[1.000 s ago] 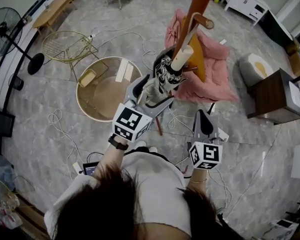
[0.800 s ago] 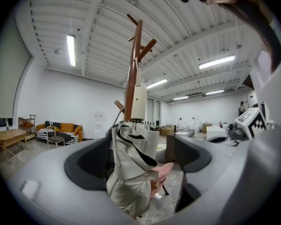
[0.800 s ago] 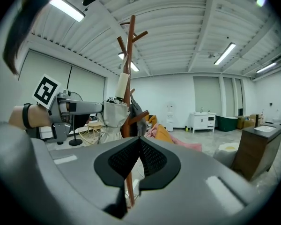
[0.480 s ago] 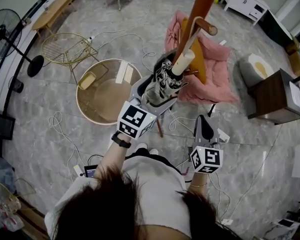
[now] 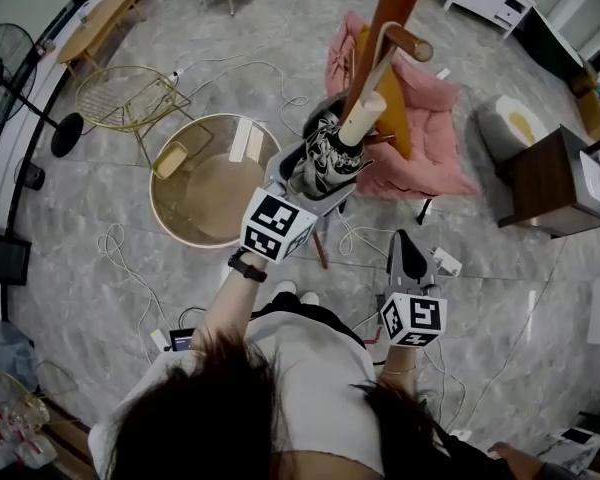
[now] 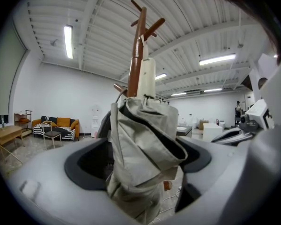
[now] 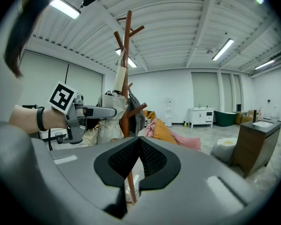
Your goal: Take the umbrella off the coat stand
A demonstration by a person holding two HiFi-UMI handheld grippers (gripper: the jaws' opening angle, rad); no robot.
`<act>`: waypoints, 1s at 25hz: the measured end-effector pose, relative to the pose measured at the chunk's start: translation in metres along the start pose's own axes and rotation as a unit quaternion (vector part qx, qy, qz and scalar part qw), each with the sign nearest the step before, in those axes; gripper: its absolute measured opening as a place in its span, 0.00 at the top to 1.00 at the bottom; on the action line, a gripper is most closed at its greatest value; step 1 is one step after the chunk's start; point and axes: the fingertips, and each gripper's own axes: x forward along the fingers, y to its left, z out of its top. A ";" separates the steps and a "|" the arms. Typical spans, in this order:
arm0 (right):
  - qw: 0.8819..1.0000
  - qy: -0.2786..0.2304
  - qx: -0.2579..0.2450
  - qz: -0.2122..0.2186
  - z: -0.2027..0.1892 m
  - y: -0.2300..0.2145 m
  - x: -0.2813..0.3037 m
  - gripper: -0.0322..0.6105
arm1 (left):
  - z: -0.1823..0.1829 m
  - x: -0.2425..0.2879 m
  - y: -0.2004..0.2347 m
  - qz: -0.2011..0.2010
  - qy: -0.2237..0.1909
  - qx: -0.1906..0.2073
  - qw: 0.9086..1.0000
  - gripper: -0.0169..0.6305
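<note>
Marble floor spreads below. My left tongs clamp the folded umbrella, not yet off the coat stand; lifting it free is what's left. Right tongs are closed, empty.

Coat stand in all three views
</note>
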 end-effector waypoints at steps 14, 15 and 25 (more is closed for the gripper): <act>1.000 0.001 0.008 -0.013 -0.005 -0.007 0.000 0.95 | -0.006 0.021 0.006 0.013 0.003 0.019 1.000 0.28; 1.000 0.001 0.009 -0.014 -0.005 -0.007 0.000 0.95 | -0.006 0.020 0.006 0.015 0.000 0.020 1.000 0.30; 1.000 -0.007 0.016 -0.020 0.000 -0.012 0.005 0.95 | -0.006 0.017 0.008 0.026 -0.006 0.036 0.999 0.43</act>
